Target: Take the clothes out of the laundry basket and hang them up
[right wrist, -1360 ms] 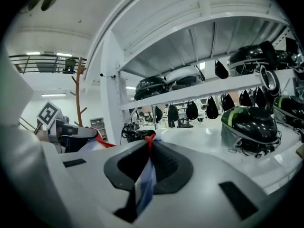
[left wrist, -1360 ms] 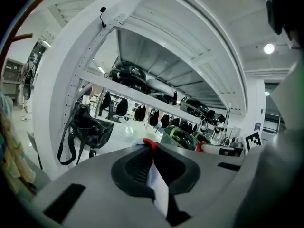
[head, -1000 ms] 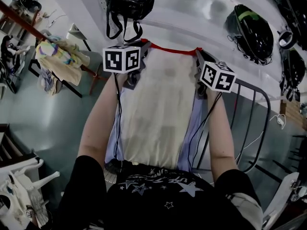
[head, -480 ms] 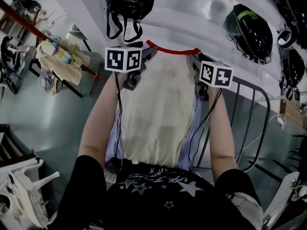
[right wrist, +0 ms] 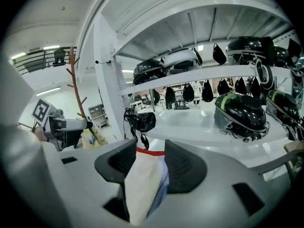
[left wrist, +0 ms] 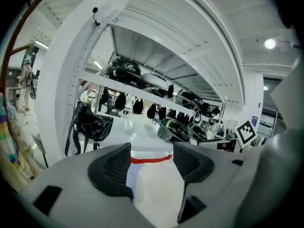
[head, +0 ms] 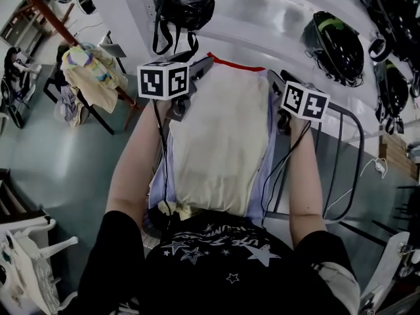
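A cream garment (head: pixel 220 143) with a red collar and lavender side panels hangs in front of me, its hem bunched near my waist. My left gripper (head: pixel 201 67) is at its left shoulder and my right gripper (head: pixel 273 79) at its right shoulder. In the left gripper view the left gripper (left wrist: pixel 152 156) has its jaws opening, with the cloth (left wrist: pixel 156 189) loose in the gap. The right gripper view shows the right gripper (right wrist: pixel 149 158) also opening; a fold of the garment (right wrist: pixel 142 184) lies between its pads, unpressed.
A black bag (head: pixel 184 8) and dark helmets (head: pixel 338 44) sit on the white shelving ahead. A wooden rack with colourful clothes (head: pixel 88 77) stands at the left. A metal rail frame (head: pixel 348 163) runs at the right, and a white plastic chair (head: pixel 26 268) stands at the lower left.
Both grippers' jaws have parted from the garment's shoulders. The cloth has slackened, its collar has shifted left and its hem has bunched up.
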Tool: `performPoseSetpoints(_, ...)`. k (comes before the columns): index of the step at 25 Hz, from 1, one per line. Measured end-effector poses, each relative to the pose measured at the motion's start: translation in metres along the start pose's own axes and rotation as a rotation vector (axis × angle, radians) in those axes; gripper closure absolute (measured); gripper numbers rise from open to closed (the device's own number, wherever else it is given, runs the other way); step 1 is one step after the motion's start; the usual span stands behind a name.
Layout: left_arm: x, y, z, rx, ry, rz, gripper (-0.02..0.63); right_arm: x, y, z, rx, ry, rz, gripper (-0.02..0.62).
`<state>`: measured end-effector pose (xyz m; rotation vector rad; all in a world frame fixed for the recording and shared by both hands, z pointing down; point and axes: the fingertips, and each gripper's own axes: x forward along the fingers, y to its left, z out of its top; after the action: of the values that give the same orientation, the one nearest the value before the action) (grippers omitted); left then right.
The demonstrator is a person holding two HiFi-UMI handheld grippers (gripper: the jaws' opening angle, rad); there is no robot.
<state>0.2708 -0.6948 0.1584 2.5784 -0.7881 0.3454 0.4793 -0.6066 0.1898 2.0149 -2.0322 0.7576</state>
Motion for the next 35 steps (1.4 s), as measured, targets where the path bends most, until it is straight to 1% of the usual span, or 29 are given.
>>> performPoseSetpoints(2,-0.025,-0.011,0.006,0.04,-0.039,0.012,0.321,-0.022,0.014,0.007,-0.012,-0.041,0.002,0.4)
performPoseSetpoints(5,-0.063,-0.033,0.012,0.11,-0.094,0.008,0.334,-0.058,0.039,0.011,-0.026,-0.101,0.008,0.408)
performPoseSetpoints(8,-0.104,-0.053,0.017,0.169,-0.16,0.017,0.385,-0.091,0.065,0.008,-0.038,-0.154,0.012,0.425)
performPoseSetpoints(11,-0.144,-0.073,0.013,0.217,-0.201,0.014,0.416,-0.124,0.09,0.001,-0.051,-0.206,0.007,0.453)
performPoseSetpoints(13,-0.172,-0.082,0.005,0.225,-0.222,0.008,0.442,-0.145,0.108,-0.008,-0.053,-0.232,-0.001,0.463)
performPoseSetpoints(18,-0.243,-0.092,-0.023,0.208,-0.266,0.013,0.487,-0.192,0.145,-0.038,-0.043,-0.277,-0.03,0.514)
performPoseSetpoints(21,-0.28,-0.093,-0.049,0.197,-0.264,0.021,0.501,-0.217,0.167,-0.064,-0.035,-0.282,-0.034,0.535)
performPoseSetpoints(26,-0.323,-0.083,-0.102,0.176,-0.242,0.065,0.536,-0.244,0.201,-0.116,-0.037,-0.278,-0.03,0.574)
performPoseSetpoints(28,-0.334,-0.083,-0.124,0.176,-0.226,0.082,0.545,-0.252,0.212,-0.136,-0.048,-0.279,-0.022,0.58)
performPoseSetpoints(31,-0.346,-0.084,-0.154,0.198,-0.195,0.112,0.554,-0.257,0.225,-0.158,-0.065,-0.278,0.003,0.583)
performPoseSetpoints(35,-0.358,-0.083,-0.199,0.209,-0.135,0.15,0.554,-0.258,0.243,-0.188,-0.101,-0.256,0.045,0.583)
